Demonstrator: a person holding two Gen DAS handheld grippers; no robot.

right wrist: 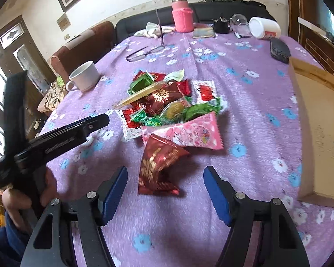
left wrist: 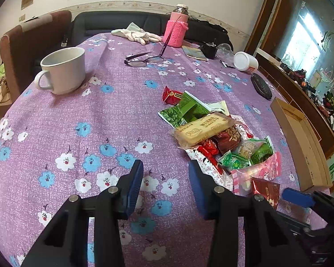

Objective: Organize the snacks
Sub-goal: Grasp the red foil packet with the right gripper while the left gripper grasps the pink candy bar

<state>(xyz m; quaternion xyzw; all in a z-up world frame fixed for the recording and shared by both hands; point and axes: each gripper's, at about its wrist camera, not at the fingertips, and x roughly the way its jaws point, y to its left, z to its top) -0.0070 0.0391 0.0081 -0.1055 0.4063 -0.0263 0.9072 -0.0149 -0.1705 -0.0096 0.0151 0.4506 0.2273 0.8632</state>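
Lying in a loose heap on the worktop [left wrist: 62, 120], well in from its near edge and close to its right side, the snacks [left wrist: 216, 138] are wrapped packets in green, red, white and pink, with a long pale biscuit pack [left wrist: 202, 129] resting across the top. A pink packet [right wrist: 189, 133] sits at the near side of the heap, and a dark red foil packet [right wrist: 160, 164] lies just in front of it, crumpled and partly raised. The right gripper [right wrist: 165, 191] hangs over that red packet with its blue pads spread and nothing pressed between them; the packet lies ahead of the gap, not touched. The left gripper [left wrist: 165, 184] stands beside the heap's near left edge, its pads apart over bare purple flowered cloth, pinching nothing. An open cardboard box [left wrist: 300, 142] lies along the worktop's right edge. Towards the left edge stands a white mug [left wrist: 64, 71]; spectacles [left wrist: 144, 59], a pink flask [left wrist: 176, 29] and a tipped white jar [left wrist: 245, 61] are near the far edge.
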